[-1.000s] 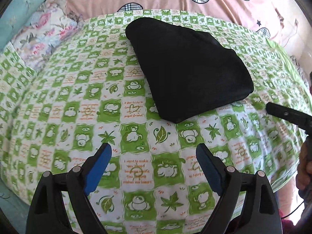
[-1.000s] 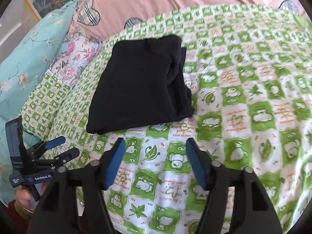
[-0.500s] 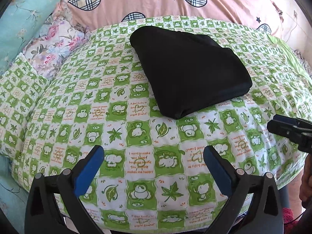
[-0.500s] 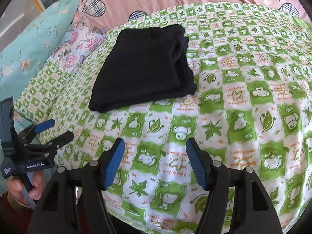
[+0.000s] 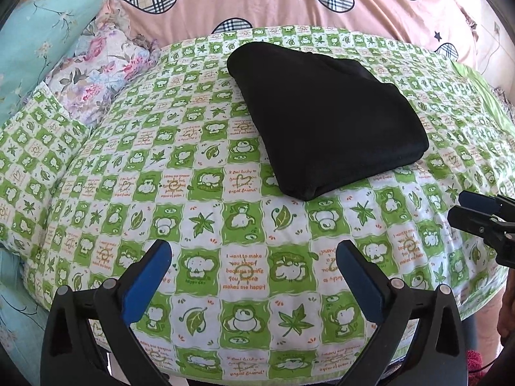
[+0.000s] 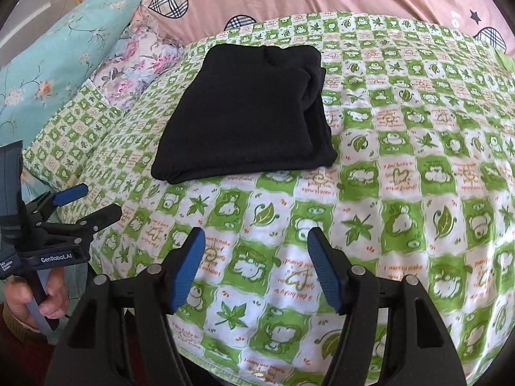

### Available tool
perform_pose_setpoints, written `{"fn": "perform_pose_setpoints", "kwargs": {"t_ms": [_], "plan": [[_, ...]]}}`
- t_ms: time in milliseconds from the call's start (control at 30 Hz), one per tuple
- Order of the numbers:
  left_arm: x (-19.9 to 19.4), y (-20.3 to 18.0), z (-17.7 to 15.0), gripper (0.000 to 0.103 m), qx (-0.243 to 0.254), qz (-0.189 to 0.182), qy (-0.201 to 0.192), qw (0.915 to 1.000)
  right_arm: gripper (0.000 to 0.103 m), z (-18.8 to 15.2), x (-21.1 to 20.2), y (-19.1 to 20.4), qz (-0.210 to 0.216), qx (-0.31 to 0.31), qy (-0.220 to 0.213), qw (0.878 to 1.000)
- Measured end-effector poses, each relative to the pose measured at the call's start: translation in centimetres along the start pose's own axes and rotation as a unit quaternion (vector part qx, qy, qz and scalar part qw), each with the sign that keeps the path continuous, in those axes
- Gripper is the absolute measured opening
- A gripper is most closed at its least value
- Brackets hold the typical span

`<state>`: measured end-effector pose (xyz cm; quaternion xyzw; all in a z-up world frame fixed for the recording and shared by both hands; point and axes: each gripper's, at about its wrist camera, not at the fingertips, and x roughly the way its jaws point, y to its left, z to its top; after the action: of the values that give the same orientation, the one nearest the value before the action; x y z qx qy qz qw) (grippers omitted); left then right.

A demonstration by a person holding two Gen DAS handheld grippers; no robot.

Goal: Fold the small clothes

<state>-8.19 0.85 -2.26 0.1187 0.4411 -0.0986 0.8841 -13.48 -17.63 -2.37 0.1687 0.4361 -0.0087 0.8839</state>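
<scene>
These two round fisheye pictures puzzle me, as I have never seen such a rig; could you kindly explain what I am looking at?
No robot is here: a person holds a two-finger gripper in each hand, each carrying a camera that looks along its blue-padded fingers. One picture comes from the left gripper, whose jaws have just been opening and hold nothing. The other comes from the right gripper, also open and empty; at its left edge you see the person's hand gripping the other tool. A folded black garment lies on the green-and-white checked quilt, apart from both grippers. Pink and floral bedding lies behind.
</scene>
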Motion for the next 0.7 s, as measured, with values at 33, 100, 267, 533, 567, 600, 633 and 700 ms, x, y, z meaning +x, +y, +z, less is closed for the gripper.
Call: {"fn": "perform_pose_setpoints", "kwargs": {"t_ms": [33,100,267,533,567,600,633,700], "plan": [[0.0,0.0,0.2,0.102,0.0,0.0,-0.001,1.0,0.067,0.3,0.0,-0.1,0.0,-0.002,0.0,1.0],[0.1,0.1,0.8,0.102,0.001,0.001,-0.003,1.0,0.067,1.1,0.1,-0.2,-0.001,-0.01,0.001,1.0],[0.0,0.0,2.5,0.102,0.003,0.008,-0.012,0.9999,0.072,2.8,0.1,-0.1,-0.007,-0.024,0.0,1.0],[0.7,-0.1,4.2,0.102,0.004,0.01,-0.014,0.9998,0.076,4.9,0.4,0.0,-0.009,-0.039,-0.001,0.999],[0.8,0.0,4.4,0.102,0.003,0.011,-0.014,0.9998,0.077,5.1,0.6,0.0,-0.011,-0.041,0.002,0.999],[0.9,0.1,4.7,0.102,0.003,0.012,-0.013,0.9998,0.078,5.2,0.7,0.0,-0.011,-0.042,0.004,0.999],[1.0,0.2,4.9,0.102,0.0,0.013,-0.011,0.9999,0.08,5.4,0.8,0.0,-0.012,-0.044,0.007,0.999],[1.3,0.3,5.2,0.102,-0.004,0.012,-0.001,0.9999,0.084,5.6,1.1,0.0,-0.012,-0.046,0.015,0.999]]}}
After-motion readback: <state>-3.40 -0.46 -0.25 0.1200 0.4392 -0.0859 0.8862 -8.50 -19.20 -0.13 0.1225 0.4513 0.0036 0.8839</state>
